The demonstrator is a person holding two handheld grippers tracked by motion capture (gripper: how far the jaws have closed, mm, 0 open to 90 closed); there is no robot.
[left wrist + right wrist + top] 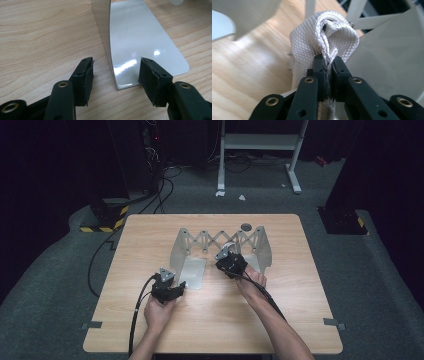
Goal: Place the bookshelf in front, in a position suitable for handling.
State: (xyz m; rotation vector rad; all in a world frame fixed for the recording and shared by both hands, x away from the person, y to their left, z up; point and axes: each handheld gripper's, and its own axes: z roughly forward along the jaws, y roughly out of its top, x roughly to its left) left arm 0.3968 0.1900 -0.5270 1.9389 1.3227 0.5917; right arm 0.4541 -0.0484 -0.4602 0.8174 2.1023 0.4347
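Two grippers at work: one clamps a folded cloth, one stands open at a metal rack.

Largest first: table (150, 330), bare wood with free room on every side of both grippers. Rack (187, 255), stiff, glossy, likely slippery; its foot plate (140, 45) lies between the half-open, empty jaws of the left gripper (116, 75). Cloth (324, 35), soft, light, pinched at its fold by the near-shut right gripper (329, 67), rack panels close beside.
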